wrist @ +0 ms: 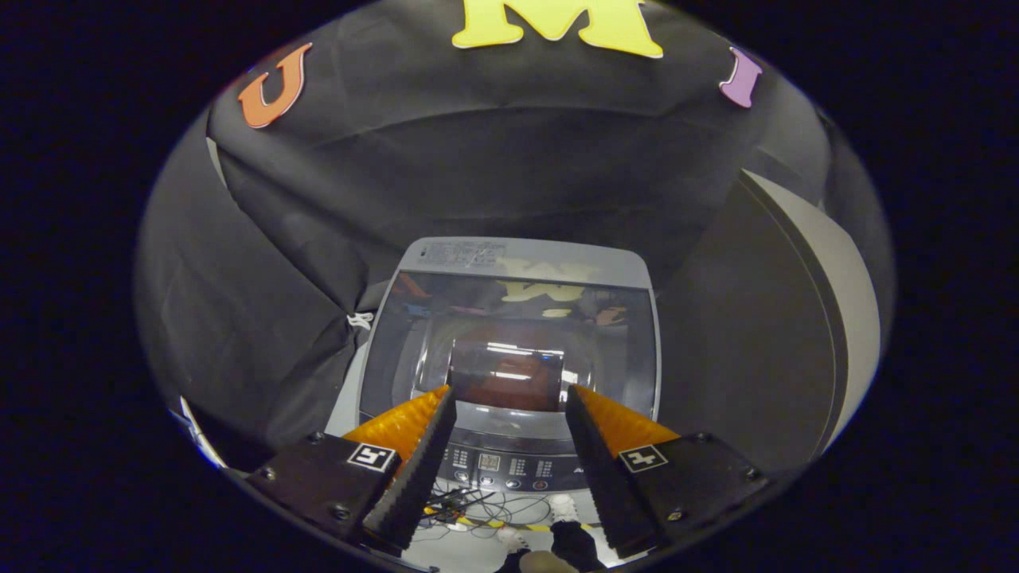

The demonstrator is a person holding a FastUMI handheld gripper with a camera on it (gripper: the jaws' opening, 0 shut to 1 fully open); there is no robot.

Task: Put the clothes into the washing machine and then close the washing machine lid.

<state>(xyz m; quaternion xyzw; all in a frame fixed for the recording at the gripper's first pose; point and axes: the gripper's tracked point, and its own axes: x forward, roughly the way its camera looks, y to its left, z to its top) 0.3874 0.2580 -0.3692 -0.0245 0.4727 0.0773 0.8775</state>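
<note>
The washing machine point(509, 350) sits just ahead of my fingers with its glass lid point(509, 342) already down, control panel point(497, 465) nearest me. My gripper point(509, 398) hangs open and empty above it; I'd press the lid's front edge squarely to seat it.

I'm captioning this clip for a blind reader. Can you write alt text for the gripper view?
The open gripper hangs above a top-loading washing machine whose glass lid lies shut, with nothing between its fingers. The control panel sits between the fingers, and loose cables lie on the floor below it.
</note>
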